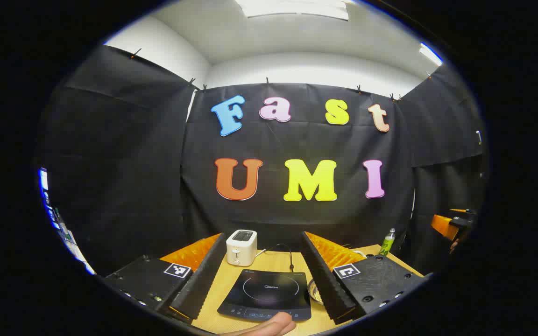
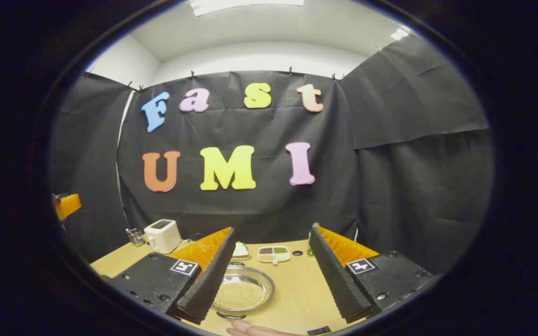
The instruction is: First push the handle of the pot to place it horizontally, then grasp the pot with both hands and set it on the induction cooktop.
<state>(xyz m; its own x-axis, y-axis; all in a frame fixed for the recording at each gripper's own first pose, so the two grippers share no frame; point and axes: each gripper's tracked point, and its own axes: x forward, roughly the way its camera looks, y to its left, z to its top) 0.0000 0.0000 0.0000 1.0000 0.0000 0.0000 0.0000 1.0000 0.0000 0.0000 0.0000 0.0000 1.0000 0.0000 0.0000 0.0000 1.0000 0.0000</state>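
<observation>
A shallow steel pot holding small yellowish grains sits on the wooden table, just inside the left finger of my right gripper. A small dark handle shows at the pot's near rim. That gripper is open and holds nothing. In the left gripper view the black induction cooktop lies between the fingers of my left gripper, which is open and holds nothing. A sliver of the pot's rim peeks out to the right of the cooktop.
A white toaster stands behind the cooktop with its cord trailing. A green bottle is at the back right. Small compartment dishes and a wire holder sit along the far edge. A person's hand shows at the bottom.
</observation>
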